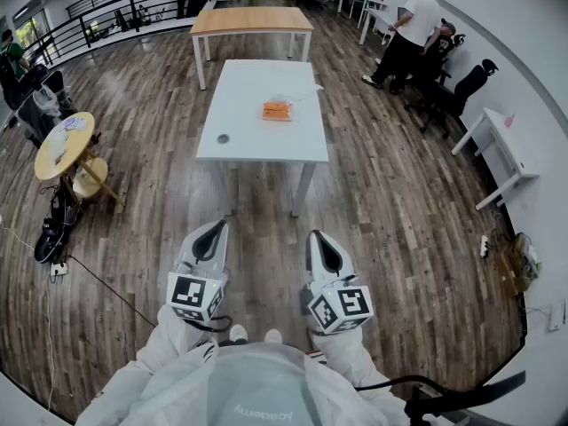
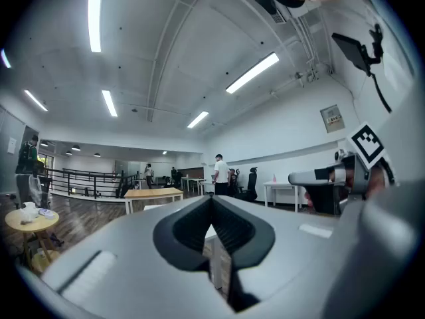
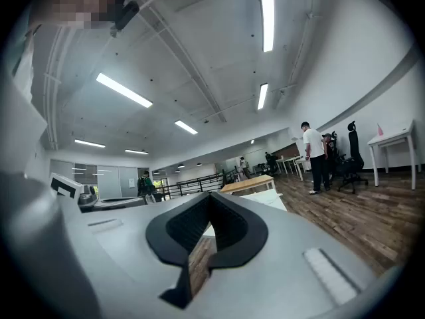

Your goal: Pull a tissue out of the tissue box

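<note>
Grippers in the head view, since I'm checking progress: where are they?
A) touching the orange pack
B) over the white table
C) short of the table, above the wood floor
C: left gripper and right gripper hang over wood floor, the white table's near edge ahead of them.

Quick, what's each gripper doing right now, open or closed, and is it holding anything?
Left gripper: closed, holding nothing.
Right gripper: closed, holding nothing.
</note>
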A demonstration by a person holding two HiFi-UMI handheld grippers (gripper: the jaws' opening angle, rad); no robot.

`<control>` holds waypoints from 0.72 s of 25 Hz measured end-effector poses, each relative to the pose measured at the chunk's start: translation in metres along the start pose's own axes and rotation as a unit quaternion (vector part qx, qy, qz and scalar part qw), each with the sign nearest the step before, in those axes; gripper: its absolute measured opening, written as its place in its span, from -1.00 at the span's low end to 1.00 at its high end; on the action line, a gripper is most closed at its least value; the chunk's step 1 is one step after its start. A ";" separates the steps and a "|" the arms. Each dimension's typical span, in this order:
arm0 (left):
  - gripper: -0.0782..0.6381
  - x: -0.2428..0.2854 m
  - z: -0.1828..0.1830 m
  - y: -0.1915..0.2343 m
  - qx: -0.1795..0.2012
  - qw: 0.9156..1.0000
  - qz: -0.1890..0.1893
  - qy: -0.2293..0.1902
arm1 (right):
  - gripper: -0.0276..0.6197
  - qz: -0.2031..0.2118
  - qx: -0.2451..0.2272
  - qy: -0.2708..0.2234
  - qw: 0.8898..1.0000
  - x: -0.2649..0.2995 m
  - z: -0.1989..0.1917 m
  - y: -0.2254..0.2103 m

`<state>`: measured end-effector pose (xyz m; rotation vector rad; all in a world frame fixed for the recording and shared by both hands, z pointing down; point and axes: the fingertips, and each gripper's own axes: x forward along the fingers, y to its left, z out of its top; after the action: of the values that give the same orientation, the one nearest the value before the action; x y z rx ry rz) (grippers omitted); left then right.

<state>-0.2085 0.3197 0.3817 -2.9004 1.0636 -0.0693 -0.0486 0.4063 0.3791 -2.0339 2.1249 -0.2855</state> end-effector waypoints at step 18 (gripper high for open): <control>-0.78 0.011 0.000 -0.009 0.004 1.000 0.019 0.010 | -0.91 -0.009 0.009 0.000 1.000 -0.005 0.000 -0.034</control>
<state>-0.1949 0.3195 0.3826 -2.8775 1.1187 -0.1010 -0.0160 0.4100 0.3880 -2.0441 2.0975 -0.3045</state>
